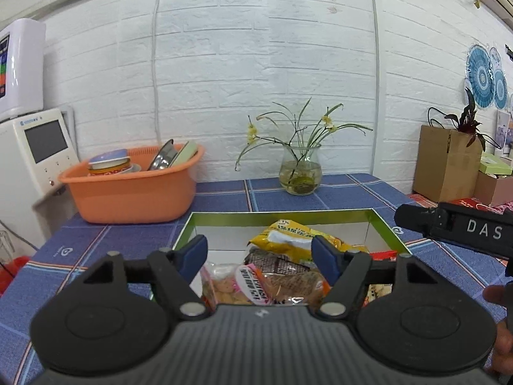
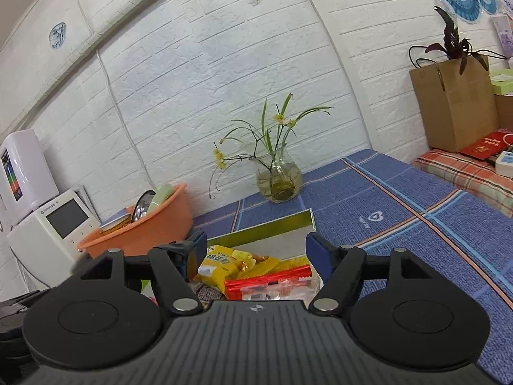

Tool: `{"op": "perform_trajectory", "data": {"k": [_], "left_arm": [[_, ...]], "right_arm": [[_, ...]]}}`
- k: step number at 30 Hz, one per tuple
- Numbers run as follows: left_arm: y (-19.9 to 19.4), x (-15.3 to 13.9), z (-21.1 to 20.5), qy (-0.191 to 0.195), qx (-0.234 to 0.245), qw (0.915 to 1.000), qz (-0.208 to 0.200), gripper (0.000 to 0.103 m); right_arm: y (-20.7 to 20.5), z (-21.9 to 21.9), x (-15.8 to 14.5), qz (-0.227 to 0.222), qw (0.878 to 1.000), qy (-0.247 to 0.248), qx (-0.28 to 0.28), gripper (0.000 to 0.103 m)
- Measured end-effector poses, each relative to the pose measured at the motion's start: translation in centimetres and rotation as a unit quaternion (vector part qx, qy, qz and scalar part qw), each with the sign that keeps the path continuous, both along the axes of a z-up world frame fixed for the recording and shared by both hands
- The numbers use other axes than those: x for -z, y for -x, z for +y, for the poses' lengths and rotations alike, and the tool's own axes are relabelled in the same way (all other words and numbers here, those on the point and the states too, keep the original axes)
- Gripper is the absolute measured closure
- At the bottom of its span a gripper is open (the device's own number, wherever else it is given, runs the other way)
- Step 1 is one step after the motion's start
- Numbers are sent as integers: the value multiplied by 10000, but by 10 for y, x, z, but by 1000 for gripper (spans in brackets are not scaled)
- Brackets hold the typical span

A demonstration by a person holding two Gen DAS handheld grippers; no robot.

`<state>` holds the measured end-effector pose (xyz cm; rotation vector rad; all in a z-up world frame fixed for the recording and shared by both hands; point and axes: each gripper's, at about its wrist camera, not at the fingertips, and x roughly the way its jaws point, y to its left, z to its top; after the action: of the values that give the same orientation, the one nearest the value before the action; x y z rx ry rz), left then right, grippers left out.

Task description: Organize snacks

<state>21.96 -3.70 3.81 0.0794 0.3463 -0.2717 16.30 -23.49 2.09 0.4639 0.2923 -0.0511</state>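
your left gripper (image 1: pixel 261 258) stands with its jaws apart over the snack box, nothing pinched between the blue pads (image 1: pixel 195 252); the packets lie below and beyond them. your right gripper (image 2: pixel 253 258) is spread wide too, its pads clear of everything, and in the left wrist view its black body comes in from the right edge, above the box's right side.

the snacks sit together in the green-rimmed box (image 1: pixel 279 214), which has white inner walls and lies on the desk near its front edge. under your left jaws lie a clear bag of round biscuits (image 1: pixel 224 285) and a brown packet (image 1: pixel 295 284) side by side, with a dark chequered packet (image 1: pixel 279 263) just behind them. the yellow bag (image 1: pixel 288 239) rests further back, towards the box's far wall. from the right wrist view a red packet (image 2: pixel 269 280) lies in front of that yellow bag, near the box's right wall.

the desk (image 1: pixel 352 199) wears a blue checked cloth. at its far edge, against the white brick wall, stands a glass vase (image 1: pixel 300 175) with thin green stems and small yellow flowers. an orange basin (image 1: pixel 134 189) holding dishes sits at the far left corner, beside a white appliance with a dark screen (image 1: pixel 35 157). off the right edge, a brown paper bag (image 1: pixel 445 163) holds a dark-leaved plant.
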Motion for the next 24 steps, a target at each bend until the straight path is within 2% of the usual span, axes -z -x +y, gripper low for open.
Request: {"op": "perform_trajectory", "data": {"k": [2,5,6,12,17,21,24], "left_arm": [[7,-1,2,-34,-92,10000,18,27],[21,-1,8,-23,-176,9998,-60,17],[27,-1,10,-4,-199,9998,-98,1],[61,-2,22,101,-297,9990,-315,0],[85,4,33,281,-324,9990,-113,0],[97,12,36,236,-365,9990,49,0],[103,17,39,206,-531,9983,75,0]], "right_arm": [[8,5,-3,118,9999,65,52,0],[21,11,-6,219,9996,177,60,0],[26,12,-6,211,9996,200,24,0],[57,23,-7,181,9990,395,-124,0],[80,34,-2,227,9968,724,-234,0],[91,47,1,242,9922,1205,-223,0],[96,52,2,245,9907,1316,-265,0]]}}
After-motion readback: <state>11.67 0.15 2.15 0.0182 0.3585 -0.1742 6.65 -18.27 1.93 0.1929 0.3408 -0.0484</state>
